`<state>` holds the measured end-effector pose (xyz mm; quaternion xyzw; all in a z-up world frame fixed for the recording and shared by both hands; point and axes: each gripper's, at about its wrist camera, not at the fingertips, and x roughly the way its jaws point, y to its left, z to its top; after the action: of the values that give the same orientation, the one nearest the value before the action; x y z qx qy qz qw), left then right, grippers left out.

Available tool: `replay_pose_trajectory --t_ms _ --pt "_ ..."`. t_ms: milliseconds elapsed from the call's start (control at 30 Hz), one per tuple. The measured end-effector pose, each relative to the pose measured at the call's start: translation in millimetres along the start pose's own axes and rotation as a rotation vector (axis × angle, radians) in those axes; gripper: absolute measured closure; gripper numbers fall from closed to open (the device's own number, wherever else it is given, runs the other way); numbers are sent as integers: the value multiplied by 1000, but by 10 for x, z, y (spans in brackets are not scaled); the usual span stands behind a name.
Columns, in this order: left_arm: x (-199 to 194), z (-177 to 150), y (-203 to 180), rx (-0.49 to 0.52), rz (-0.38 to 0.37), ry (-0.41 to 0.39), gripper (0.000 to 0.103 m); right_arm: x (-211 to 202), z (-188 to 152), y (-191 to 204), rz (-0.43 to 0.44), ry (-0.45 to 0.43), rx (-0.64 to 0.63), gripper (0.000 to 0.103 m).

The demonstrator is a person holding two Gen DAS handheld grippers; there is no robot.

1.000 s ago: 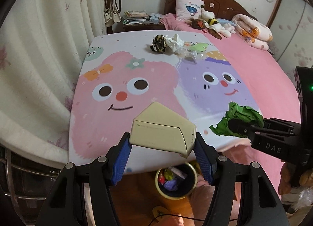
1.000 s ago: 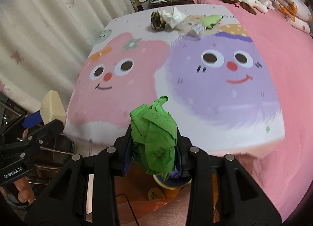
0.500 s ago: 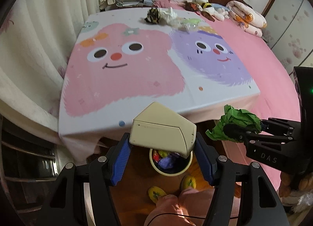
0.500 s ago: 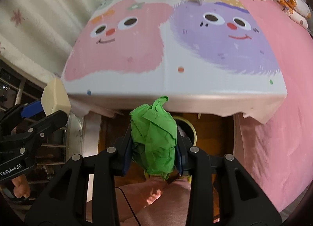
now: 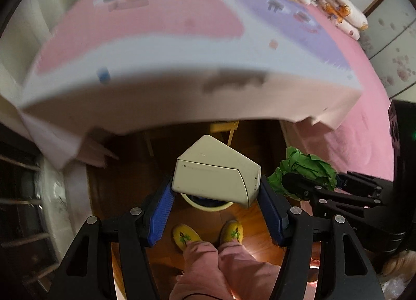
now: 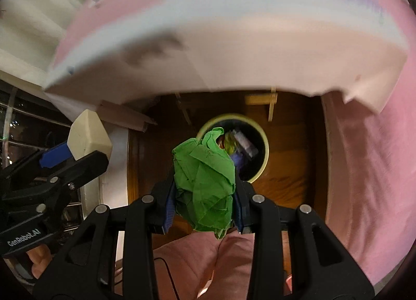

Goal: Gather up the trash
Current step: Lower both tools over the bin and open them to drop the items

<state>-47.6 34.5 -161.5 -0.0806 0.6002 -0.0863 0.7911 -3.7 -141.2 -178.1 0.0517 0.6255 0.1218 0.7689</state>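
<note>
I keep my left gripper (image 5: 215, 193) clenched on the cream box (image 5: 217, 170) and my right gripper (image 6: 204, 204) clenched on the green paper wad (image 6: 205, 183), both poised above the yellow-rimmed bin (image 6: 261, 167) on the floor near the table's edge (image 5: 182, 102), ready for dropping.

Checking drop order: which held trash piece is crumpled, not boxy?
The green paper wad in the right tongs; it is creased and irregular. The left tongs hold a smooth cream box.

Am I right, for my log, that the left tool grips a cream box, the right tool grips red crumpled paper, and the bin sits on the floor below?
Not quite: the crumpled paper in the right tool is green, as the right wrist view shows. The rest holds.
</note>
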Motion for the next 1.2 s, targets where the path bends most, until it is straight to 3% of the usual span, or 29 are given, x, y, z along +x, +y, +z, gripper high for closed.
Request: replay_pose_trajectory --t_ms 233,633,767,800,867,1200 --pt "1073 -181 30 -44 22 79 40 986 -205 -528 30 55 106 71" --pt "2735 -202 1 -17 18 143 39 2103 -327 -1232 35 37 223 71" --pt "3040 -149 14 2 8 158 37 2333 -337 -1371 30 42 257 71" --pt "3090 -129 32 5 7 161 33 2375 -327 -1388 30 43 261 71" --pt "3169 -98 58 8 17 173 14 2458 -310 -1426 32 47 272 70" --pt "3001 -128 355 -47 80 137 14 2594 -153 -1221 72 58 224 66"
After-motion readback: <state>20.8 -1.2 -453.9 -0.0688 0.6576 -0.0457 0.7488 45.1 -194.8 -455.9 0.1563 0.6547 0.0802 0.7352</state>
